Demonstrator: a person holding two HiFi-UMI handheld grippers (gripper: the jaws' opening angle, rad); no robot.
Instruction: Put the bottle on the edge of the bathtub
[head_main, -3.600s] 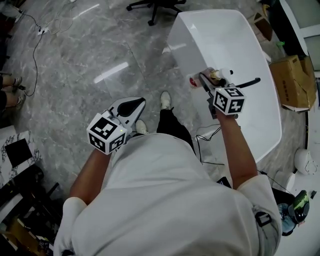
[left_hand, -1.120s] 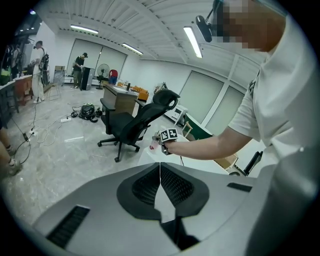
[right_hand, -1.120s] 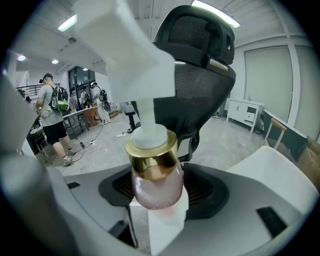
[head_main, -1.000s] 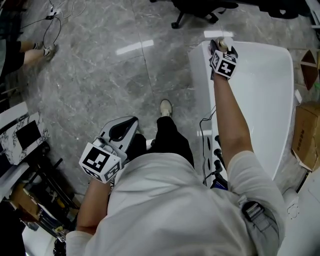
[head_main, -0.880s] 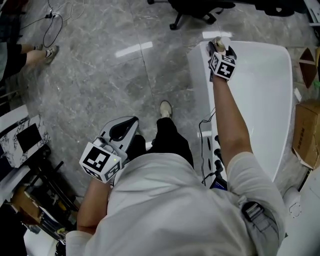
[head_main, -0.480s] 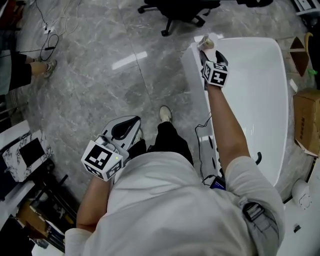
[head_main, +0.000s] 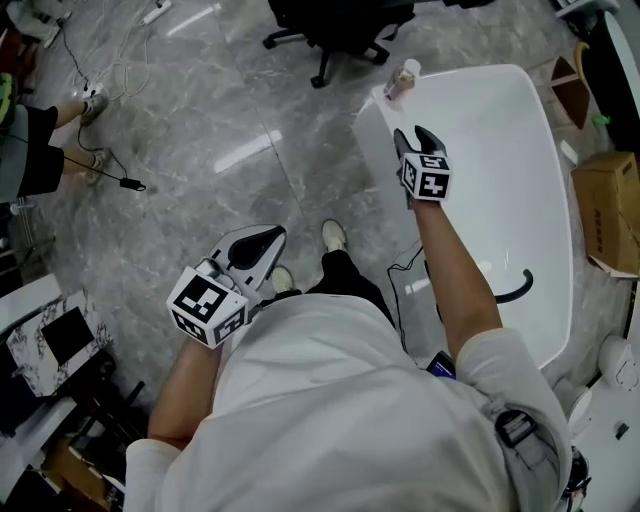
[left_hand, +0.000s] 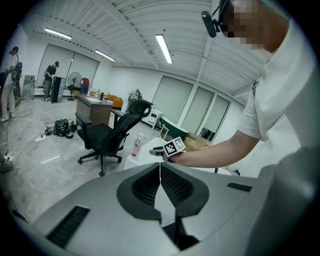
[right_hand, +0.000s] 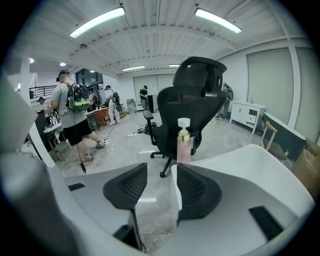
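A pink pump bottle (head_main: 403, 78) stands upright on the bathtub (head_main: 374, 140) rim's far corner, beyond the empty, closing right tongs (head_main: 416, 138); left tongs (head_main: 270, 238) are closed.

Pink bottle (right_hand: 183, 147), white pump; white bathtub (head_main: 505, 130); grey marbled floor (head_main: 200, 120); black chair (right_hand: 192, 95).

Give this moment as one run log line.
bottle: upright on bathtub edge | right claw: closing, empty, clear of bottle | left claw: shut, empty
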